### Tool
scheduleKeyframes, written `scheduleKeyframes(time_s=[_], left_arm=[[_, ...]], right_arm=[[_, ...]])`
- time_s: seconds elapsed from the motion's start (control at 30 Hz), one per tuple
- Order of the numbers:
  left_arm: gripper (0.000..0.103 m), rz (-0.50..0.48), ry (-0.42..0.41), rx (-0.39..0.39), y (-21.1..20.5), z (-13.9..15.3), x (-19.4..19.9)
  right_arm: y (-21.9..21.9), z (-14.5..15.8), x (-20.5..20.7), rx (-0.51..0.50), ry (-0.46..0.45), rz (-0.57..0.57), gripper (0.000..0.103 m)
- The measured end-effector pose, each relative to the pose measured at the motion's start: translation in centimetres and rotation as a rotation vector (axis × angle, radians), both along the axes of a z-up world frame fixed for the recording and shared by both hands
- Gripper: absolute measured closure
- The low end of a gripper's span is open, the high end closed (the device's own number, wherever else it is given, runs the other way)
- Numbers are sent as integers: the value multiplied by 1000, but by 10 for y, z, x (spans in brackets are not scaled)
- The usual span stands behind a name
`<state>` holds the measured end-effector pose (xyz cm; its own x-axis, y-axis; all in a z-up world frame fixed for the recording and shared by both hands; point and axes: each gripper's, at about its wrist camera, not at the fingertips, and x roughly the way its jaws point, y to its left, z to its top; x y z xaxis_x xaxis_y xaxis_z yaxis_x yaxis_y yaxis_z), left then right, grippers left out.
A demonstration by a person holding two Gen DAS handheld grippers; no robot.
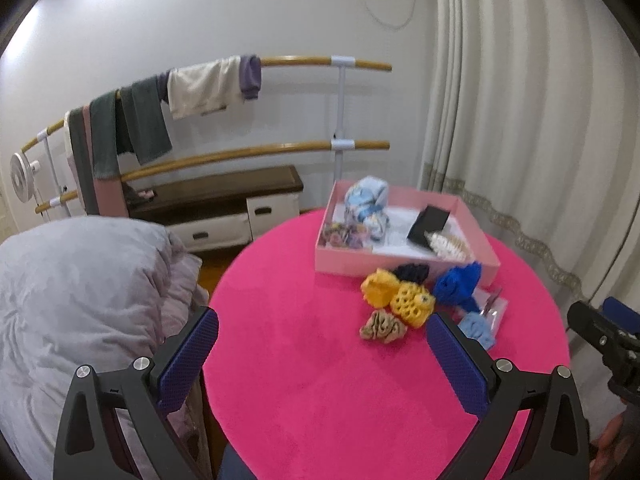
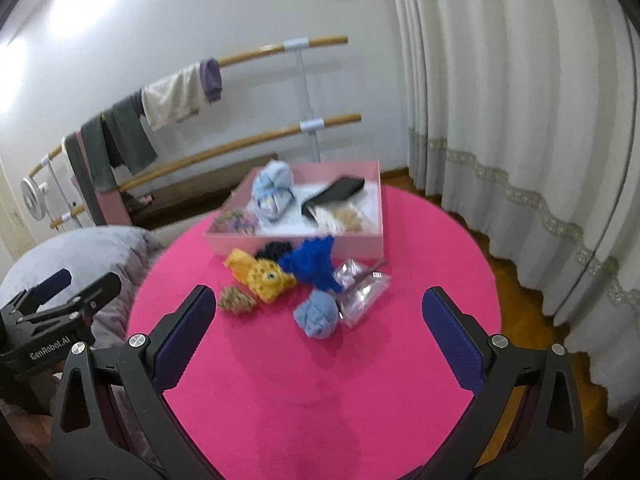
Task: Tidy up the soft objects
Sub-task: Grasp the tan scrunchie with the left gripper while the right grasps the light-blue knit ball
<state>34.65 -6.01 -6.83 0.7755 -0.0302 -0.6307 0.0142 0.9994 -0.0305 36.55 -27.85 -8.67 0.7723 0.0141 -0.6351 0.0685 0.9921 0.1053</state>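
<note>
A round pink table [image 1: 320, 380] [image 2: 320, 400] carries a pink box [image 1: 400, 266] [image 2: 296, 244] at its far side. In front of the box lie soft items: a yellow crochet piece [image 1: 400, 300] [image 2: 260, 274], a royal blue knit [image 1: 458, 282] [image 2: 310, 262], a tan scrunchie [image 1: 382, 326] [image 2: 238, 300], a dark scrunchie [image 1: 412, 272] and a light blue bundle [image 1: 478, 330] [image 2: 318, 314]. My left gripper [image 1: 322, 344] is open and empty, above the table's near part. My right gripper [image 2: 320, 320] is open and empty, short of the pile.
The box holds a blue-white cloth bundle [image 1: 368, 208] [image 2: 274, 190], a black pouch [image 1: 430, 224] [image 2: 334, 196] and small items. A clear plastic bag [image 2: 360, 294] lies beside the pile. A grey duvet [image 1: 80, 300] is at left, a curtain [image 2: 520, 120] at right, a clothes rail [image 1: 240, 152] behind.
</note>
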Motion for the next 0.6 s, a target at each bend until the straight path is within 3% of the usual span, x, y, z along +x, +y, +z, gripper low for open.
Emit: scheduleKeyframes(time_s=[0.3,0.6], left_arm=[[0,-43,97,1,-11,-50,58],[0,-81,146,5,-25,-97,103]], right_arm=[[-6,-56,30,34,130,9,0],[-7,-87,56,74,194,11,0]])
